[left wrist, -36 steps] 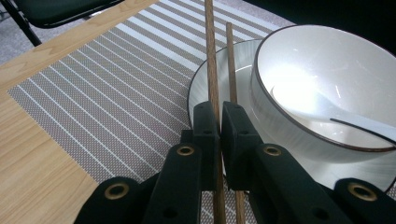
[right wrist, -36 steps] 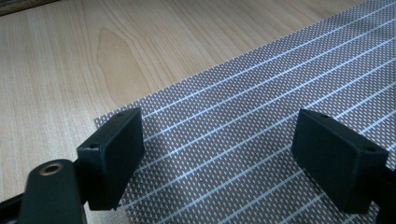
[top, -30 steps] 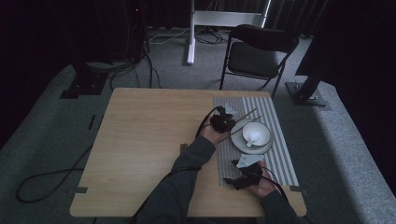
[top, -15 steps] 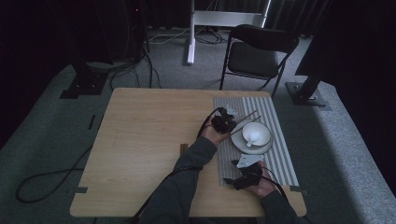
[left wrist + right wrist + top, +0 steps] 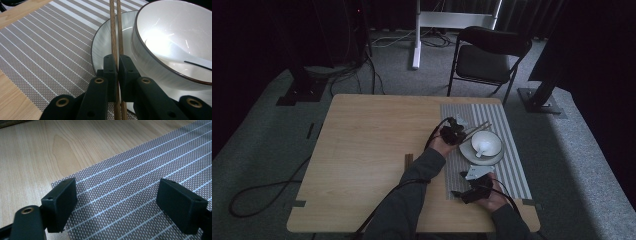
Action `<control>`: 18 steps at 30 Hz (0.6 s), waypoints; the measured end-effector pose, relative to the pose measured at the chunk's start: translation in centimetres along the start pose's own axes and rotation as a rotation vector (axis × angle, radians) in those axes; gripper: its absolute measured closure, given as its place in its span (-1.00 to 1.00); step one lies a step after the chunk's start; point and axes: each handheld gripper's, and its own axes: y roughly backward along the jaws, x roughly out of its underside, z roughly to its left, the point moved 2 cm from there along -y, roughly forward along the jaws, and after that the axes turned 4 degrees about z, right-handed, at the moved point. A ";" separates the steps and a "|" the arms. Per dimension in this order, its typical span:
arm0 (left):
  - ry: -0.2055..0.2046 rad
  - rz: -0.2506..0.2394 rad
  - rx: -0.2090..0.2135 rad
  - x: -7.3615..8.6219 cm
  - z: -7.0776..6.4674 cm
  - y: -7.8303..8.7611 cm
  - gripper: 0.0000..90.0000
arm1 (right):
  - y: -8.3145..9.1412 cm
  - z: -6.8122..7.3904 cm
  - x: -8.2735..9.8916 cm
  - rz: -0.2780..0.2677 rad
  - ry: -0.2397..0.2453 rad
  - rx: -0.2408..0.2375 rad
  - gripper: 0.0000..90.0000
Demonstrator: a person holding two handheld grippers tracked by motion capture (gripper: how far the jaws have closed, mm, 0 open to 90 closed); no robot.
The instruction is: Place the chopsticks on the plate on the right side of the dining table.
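Note:
A pair of wooden chopsticks (image 5: 115,30) runs between the jaws of my left gripper (image 5: 118,65), which is shut on them. In the high view the chopsticks (image 5: 478,128) reach from the left gripper (image 5: 454,131) over the rim of a white plate (image 5: 469,154). On that plate (image 5: 100,42) stands a white bowl (image 5: 175,32) with a white spoon (image 5: 180,56) in it. The bowl (image 5: 486,143) sits mid-mat in the high view. My right gripper (image 5: 117,202) stands open over a corner of the striped placemat (image 5: 140,187), nothing between its jaws. It is the right gripper (image 5: 473,191) near the table's front edge.
The grey striped placemat (image 5: 512,165) covers the right part of the wooden table (image 5: 372,145). A black folding chair (image 5: 484,55) stands beyond the far edge. Cables (image 5: 257,192) lie on the carpet to the left, and a white stand (image 5: 417,35) is at the back.

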 end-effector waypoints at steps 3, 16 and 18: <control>0.004 0.003 0.004 0.1 0.0 -0.3 0.90 | 0.0 0.0 0.0 0.000 0.000 0.000 -0.64; 0.009 0.001 0.019 -0.1 0.0 -1.1 0.90 | 0.0 0.0 0.0 0.000 0.002 -0.002 -0.64; 0.012 0.002 0.020 -0.2 0.0 -1.1 0.90 | 0.0 0.0 0.0 -0.001 0.003 -0.002 -0.64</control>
